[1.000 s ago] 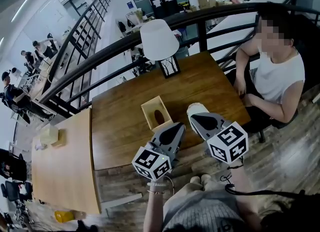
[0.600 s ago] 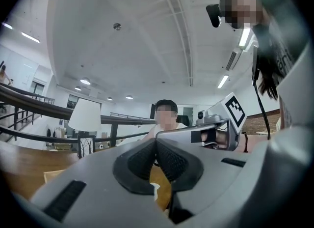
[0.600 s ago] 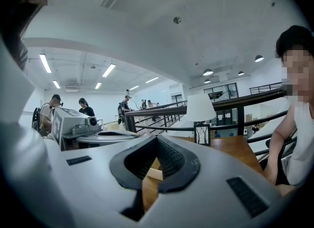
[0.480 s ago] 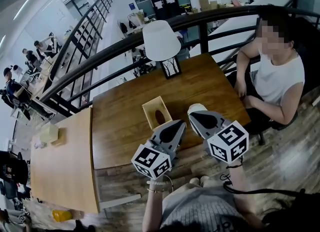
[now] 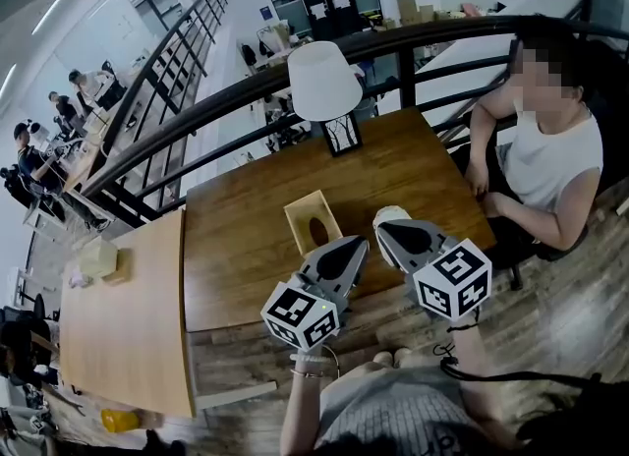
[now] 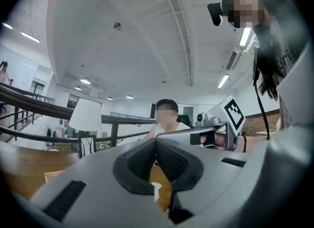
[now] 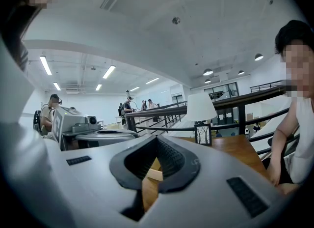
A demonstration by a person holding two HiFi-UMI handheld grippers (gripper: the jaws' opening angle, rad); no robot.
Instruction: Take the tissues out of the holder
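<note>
- Tissue holder: a pale wooden box with a dark oval slot in its top, standing on the brown table near its front edge.
- The left gripper hovers just in front of the holder. In its own view, its jaws are pressed together at the tips with nothing between them.
- The right gripper is to the holder's right, apart from it. Its jaws are likewise fully closed and empty.
- A white object lies on the table just right of the holder, at the right gripper's tip. It cannot be told whether this is tissue.
- Behind the holder, at the table's far edge, stands a lamp with a white shade.
- Far right of the holder, a person in a white top sits at the table's end.
- Left of the holder is a paler table, and beyond the lamp runs a dark railing.
</note>
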